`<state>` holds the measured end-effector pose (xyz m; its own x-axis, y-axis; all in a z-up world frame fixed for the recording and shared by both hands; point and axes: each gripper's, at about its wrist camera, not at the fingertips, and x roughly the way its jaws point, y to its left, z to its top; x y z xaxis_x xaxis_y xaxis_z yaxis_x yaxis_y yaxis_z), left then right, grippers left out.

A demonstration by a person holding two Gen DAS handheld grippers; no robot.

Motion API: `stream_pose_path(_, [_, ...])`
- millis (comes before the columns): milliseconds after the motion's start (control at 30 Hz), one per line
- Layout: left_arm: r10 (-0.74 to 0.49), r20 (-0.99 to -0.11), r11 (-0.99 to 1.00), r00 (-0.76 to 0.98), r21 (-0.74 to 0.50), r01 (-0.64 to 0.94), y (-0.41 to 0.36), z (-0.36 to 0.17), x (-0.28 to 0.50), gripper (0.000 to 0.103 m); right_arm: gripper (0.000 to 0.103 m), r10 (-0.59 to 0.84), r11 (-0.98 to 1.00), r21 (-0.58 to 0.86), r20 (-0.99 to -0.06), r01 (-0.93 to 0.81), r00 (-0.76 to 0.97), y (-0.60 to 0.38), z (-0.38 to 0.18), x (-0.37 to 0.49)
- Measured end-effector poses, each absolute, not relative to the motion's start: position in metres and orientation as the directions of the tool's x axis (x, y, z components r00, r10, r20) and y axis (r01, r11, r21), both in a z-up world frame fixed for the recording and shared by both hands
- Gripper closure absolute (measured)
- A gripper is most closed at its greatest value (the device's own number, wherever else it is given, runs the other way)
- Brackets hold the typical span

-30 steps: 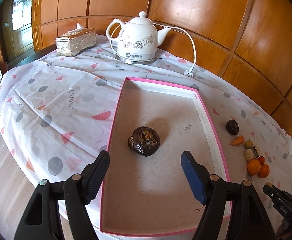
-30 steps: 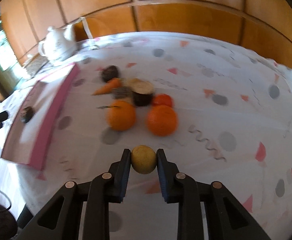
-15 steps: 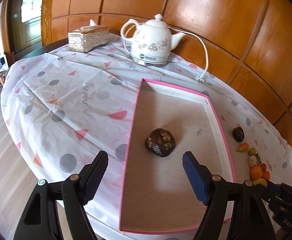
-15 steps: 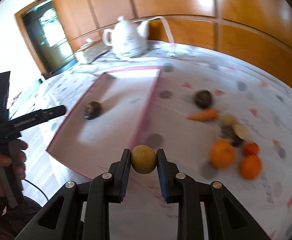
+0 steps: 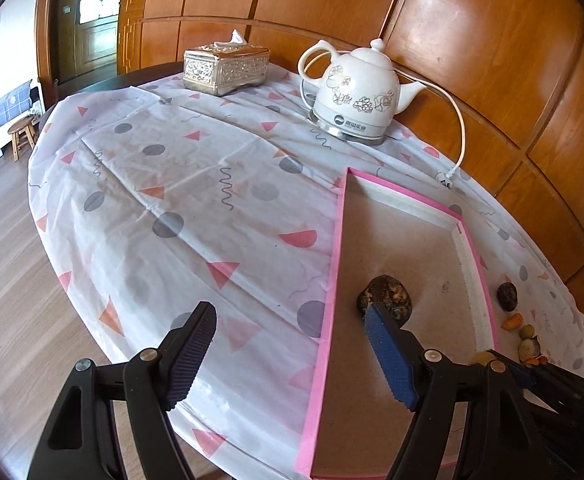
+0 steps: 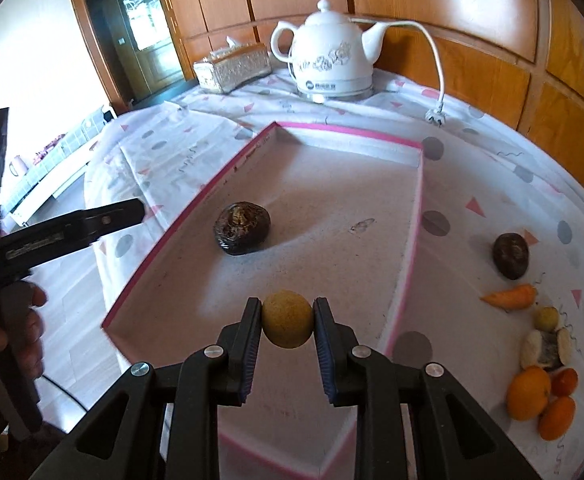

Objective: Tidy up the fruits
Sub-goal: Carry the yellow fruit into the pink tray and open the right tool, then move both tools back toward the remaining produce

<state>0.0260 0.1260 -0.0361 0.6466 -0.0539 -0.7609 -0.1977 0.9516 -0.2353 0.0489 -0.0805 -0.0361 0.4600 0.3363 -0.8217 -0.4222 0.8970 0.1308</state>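
Behind the left gripper's right finger we see only slivers of the right gripper and of the small round yellow fruit it carries, and that finger also covers the near edge of the dark wrinkled brown fruit. At the table's right edge the loose fruit is tiny and partly cut off in the left wrist view; what the pale, dark-centred pieces are we cannot tell.

The shallow pink-rimmed cardboard tray holds just one thing, that dark wrinkled fruit, lying near the middle of its floor. The yellow fruit is clamped between the right gripper's narrow-set pads, above the tray's near end and not touching it. The left gripper's fingers stand wide with nothing between them, over the tray's left rim and the patterned tablecloth.

A second ago the right gripper held the same fruit above bare cloth beside the oranges; since then it has swung across to the tray. The left gripper has slid off the tray's middle toward the left rim.
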Motion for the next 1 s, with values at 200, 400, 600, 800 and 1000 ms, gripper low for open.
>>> stream_pose_path(200, [-0.054,-0.773,0.955,0.632,-0.225,-0.194,0.123,-0.042,0.027,0.026,0.070,0.310,0.913,0.123,-0.831,-0.389,0.463,-0.078,-0.048,0.056])
stream_pose_path(400, [-0.057,-0.771,0.958,0.635,-0.221,-0.183,0.119,-0.041,0.025,0.026,0.070,0.301,0.929,0.135,-0.817,-0.345,0.491,-0.091,-0.042,0.048])
stream_pose_path(600, [-0.075,-0.766,0.962,0.638,-0.225,-0.157,0.111,-0.038,0.023,0.026,0.067,0.281,0.947,0.126,-0.771,-0.296,0.572,-0.106,-0.020,0.034])
stream_pose_path(800, [-0.082,-0.761,0.968,0.644,-0.215,-0.132,0.103,-0.033,0.021,0.026,0.065,0.228,0.971,0.124,-0.744,-0.207,0.628,-0.134,-0.010,0.020])
stream_pose_path(1000, [-0.093,-0.761,0.974,0.641,-0.205,-0.101,0.094,-0.031,0.022,0.026,0.065,0.164,0.986,0.138,-0.740,-0.091,0.653,-0.174,-0.012,0.005])
